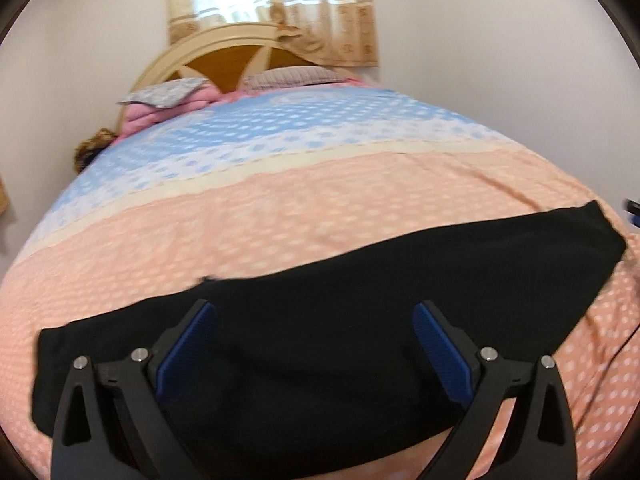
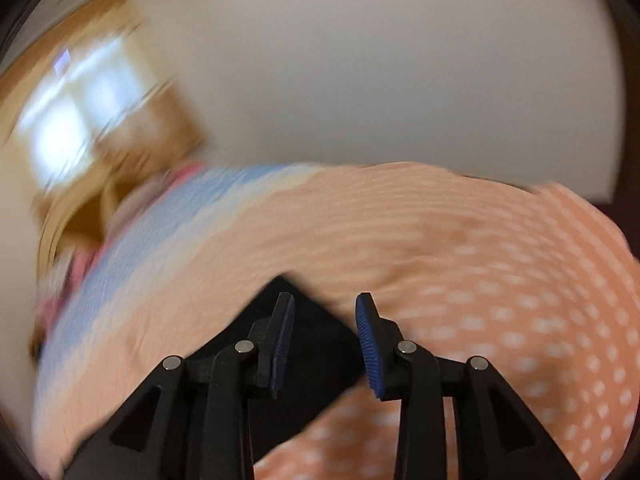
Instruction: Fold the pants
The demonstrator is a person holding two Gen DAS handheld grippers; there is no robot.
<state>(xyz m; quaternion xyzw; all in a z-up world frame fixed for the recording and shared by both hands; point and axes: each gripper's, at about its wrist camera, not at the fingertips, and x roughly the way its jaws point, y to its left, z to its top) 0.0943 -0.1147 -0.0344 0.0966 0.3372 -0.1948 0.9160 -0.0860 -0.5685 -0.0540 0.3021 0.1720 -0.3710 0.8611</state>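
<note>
Black pants (image 1: 400,272) lie flat in a long folded band across the near side of the bed, running from lower left up to the right. My left gripper (image 1: 316,308) hovers over the middle of the band, its blue pads spread wide apart with no cloth pinched between them. In the blurred right wrist view, one pointed end of the pants (image 2: 320,344) lies on the cover below my right gripper (image 2: 325,298). Its jaws stand partly apart and nothing is held between the pads.
The bed cover (image 1: 280,216) is orange with white dots near me and blue farther off. Pillows (image 1: 168,94) and a pink blanket lie by the wooden headboard (image 1: 224,60). A curtained window (image 1: 280,8) is behind it. Plain walls stand on both sides.
</note>
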